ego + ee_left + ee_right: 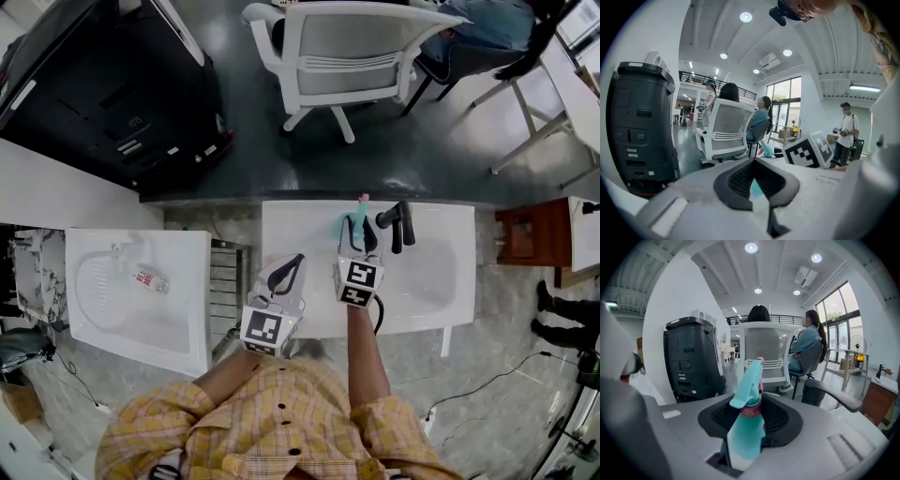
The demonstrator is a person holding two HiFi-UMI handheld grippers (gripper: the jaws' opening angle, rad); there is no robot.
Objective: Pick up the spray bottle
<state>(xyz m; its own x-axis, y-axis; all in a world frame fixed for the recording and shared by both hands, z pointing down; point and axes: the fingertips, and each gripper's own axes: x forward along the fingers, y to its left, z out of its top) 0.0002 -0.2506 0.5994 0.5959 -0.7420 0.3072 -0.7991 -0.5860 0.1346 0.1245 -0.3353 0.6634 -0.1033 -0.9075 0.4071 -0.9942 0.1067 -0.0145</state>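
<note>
Closed on the spray bottle [749,427] is the right gripper [752,411], whose dark pads are pressed against the two sides of the teal body just below the pink collar. The bottle is held upright between the jaws, its teal trigger head rising above the fingertips and its nozzle turned away from the person. From the head view the bottle is seen at the far edge of the white tub [441,281], near the middle of that edge and just left of the black faucet [398,225]. Whether its base is touching the tub's rim cannot be told. The left gripper [291,267] is kept over the tub's near left corner, beside the right one and apart from the bottle. Its jaws are brought together at the tips and nothing is held between them. A bare white hollow is shown by the tub to the right of the grippers. Well to the left, past a metal grille, a white basin [178,319] is set, and a small white container with a red label [148,279] is lying on its side in its bowl. Beyond the tub's far edge a white office chair [347,52] and a black machine [103,84] are seen on the dark floor.
</note>
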